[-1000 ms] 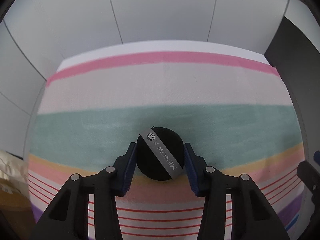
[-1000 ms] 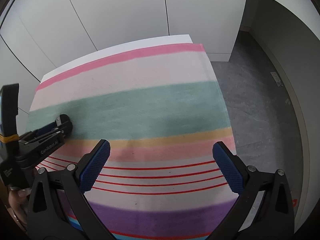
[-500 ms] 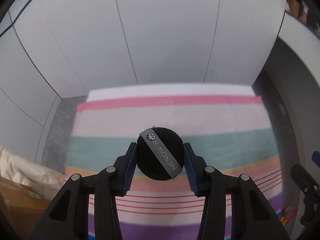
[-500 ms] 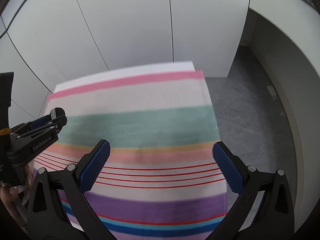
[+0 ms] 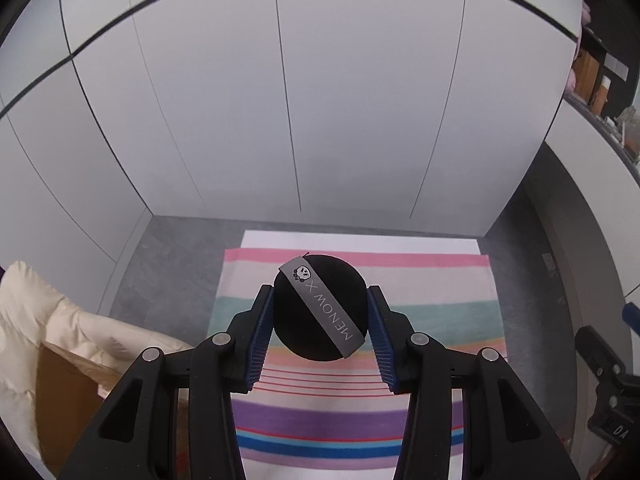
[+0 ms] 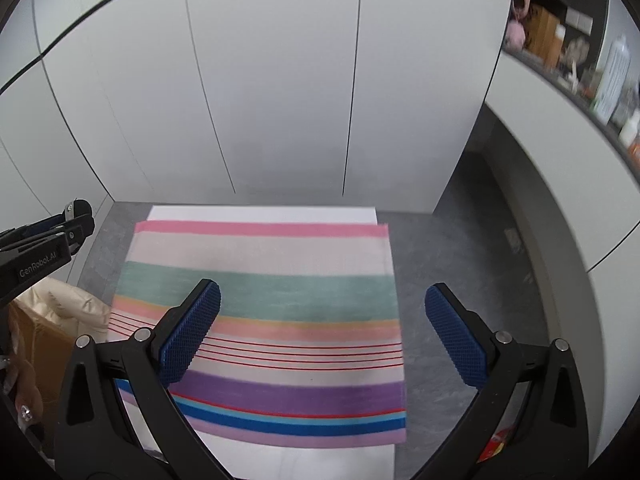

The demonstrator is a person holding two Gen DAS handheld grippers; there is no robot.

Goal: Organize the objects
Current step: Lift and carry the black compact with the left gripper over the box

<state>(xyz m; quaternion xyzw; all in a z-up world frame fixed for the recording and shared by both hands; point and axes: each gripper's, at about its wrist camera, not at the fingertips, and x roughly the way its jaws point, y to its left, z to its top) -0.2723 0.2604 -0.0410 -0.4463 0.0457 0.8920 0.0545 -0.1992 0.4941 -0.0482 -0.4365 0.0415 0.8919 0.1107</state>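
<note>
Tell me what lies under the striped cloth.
A white tabletop shows past the far edge of the striped cloth and at its near edge; grey floor surrounds it. The cloth hides the rest of that surface.

both wrist views high, sharing striped cloth (image 5: 440, 280)

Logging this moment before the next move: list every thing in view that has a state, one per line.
Left claw: shut on the round black puff with a grey strap, held in the air.
Right claw: open, nothing between its pads.
Striped multicolour cloth: spread flat on the white table.
</note>
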